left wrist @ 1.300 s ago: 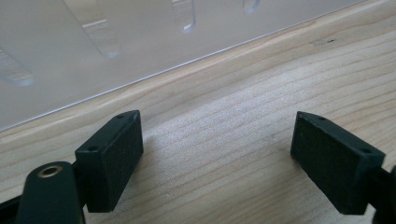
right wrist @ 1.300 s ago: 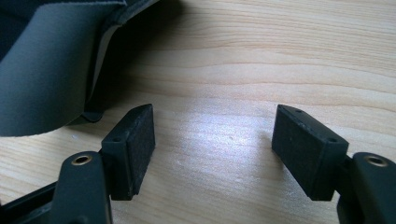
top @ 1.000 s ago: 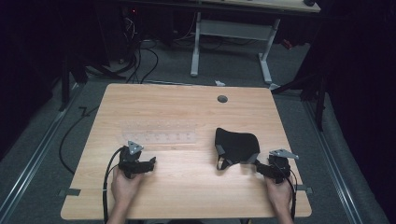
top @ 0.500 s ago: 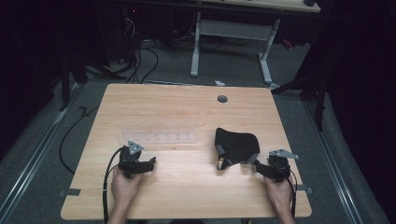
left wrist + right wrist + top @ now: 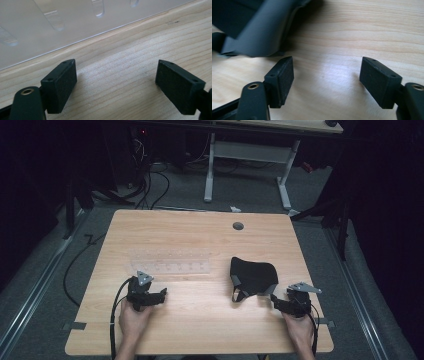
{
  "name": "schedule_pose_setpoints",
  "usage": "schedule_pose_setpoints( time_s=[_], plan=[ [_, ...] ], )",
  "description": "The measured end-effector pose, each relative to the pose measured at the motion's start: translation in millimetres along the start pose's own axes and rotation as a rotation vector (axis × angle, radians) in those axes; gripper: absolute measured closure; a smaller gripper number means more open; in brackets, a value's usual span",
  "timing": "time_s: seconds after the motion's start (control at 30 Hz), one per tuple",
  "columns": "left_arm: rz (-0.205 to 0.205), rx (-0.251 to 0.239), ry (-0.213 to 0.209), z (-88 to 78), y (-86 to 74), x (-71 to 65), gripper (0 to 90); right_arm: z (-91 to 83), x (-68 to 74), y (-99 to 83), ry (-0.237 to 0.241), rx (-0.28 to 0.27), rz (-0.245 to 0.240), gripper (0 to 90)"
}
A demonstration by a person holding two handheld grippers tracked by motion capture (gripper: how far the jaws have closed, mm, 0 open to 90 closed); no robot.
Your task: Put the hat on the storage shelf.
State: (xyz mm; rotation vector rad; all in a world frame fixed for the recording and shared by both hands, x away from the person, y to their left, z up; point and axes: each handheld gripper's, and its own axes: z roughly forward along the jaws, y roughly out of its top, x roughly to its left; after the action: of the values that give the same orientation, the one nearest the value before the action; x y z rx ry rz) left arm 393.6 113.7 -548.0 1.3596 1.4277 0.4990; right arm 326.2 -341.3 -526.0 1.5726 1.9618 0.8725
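Grippers low on table (image 5: 200, 320), jaws apart, empty

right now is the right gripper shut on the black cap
No, the right gripper has its jaws wide apart over bare table, with the black cap beyond them.

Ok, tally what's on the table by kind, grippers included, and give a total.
Black fabric item (a cap, apparently): 1
Clear plastic rack: 1
Grippers: 2, left gripper and right gripper, both open
Total: 4

Dim dark room, table (image 5: 200, 320) evenly lit from above, soft shadows, blurred near edges
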Motion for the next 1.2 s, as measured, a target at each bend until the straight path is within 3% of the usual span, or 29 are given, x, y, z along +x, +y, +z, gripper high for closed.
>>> schedule_pose_setpoints(
  time_s=[0.23, 0.3, 0.47, 0.57, 0.77, 0.97, 1.2],
  plan=[
    [-0.001, 0.001, 0.0, -0.1, 0.1, 0.0, 17.6, -15.8, 6.3, -10.3, 0.056, -0.051, 0.015, 39.5],
    [-0.002, 0.001, 0.0, -0.1, 0.0, -0.1, 17.6, -22.7, 8.2, -11.3, 0.078, -0.077, 0.01, 40.0],
    [-0.001, 0.001, 0.0, -0.1, 0.1, -0.1, 17.6, -32.0, 10.6, -5.8, 0.136, -0.129, 0.049, 38.7],
    [-0.001, 0.001, -0.001, -0.1, 0.1, -0.1, 17.6, -32.2, 10.9, -1.6, 0.146, -0.141, 0.056, 38.0],
    [-0.001, 0.002, -0.001, -0.1, 0.1, -0.1, 17.6, -23.6, 10.3, 15.9, 0.156, -0.138, 0.08, 37.7],
    [-0.002, 0.001, -0.001, -0.1, 0.1, -0.1, 17.6, -12.7, 7.3, 21.5, 0.17, -0.121, 0.124, 37.9],
    [-0.001, 0.001, -0.001, -0.1, 0.1, -0.1, 17.6, 9.7, 3.2, 24.3, 0.218, -0.089, 0.179, 38.6]
  ],
)
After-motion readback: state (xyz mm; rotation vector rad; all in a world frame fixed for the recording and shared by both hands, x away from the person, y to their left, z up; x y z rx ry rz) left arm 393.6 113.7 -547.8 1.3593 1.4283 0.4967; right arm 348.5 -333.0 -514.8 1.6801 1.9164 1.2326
